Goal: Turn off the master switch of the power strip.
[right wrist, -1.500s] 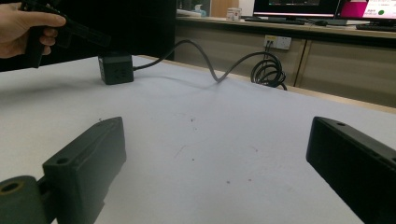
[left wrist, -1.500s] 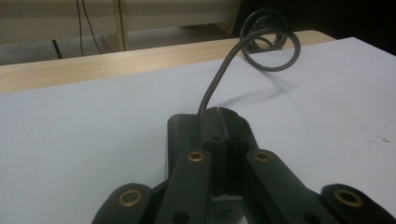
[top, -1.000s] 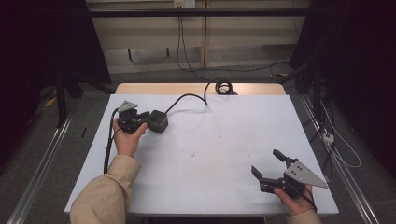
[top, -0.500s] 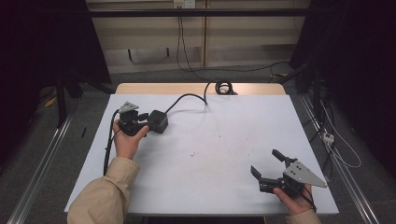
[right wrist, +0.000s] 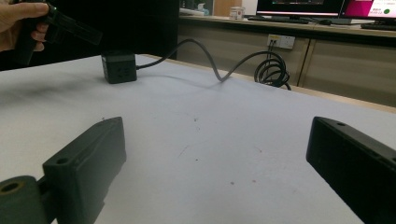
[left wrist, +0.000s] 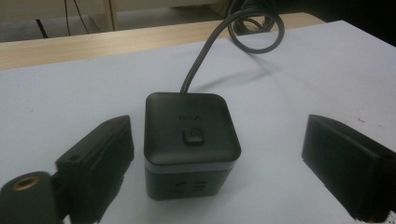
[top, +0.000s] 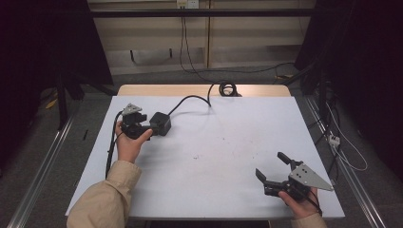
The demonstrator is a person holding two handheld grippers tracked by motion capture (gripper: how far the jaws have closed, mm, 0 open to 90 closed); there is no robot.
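Note:
A black cube power socket sits at the left of the white table, its cable running back to a coil. My left gripper is right beside it. In the left gripper view the cube stands between the open jaws of the left gripper, touching neither, with a button on its top. My right gripper rests open near the front right edge with nothing between its jaws. In the right gripper view, the cube and the left gripper lie far beyond the right gripper.
A wooden strip borders the table's far edge, where the cable coil lies. Cables trail on the floor at the right. A metal rail runs along the floor at the left.

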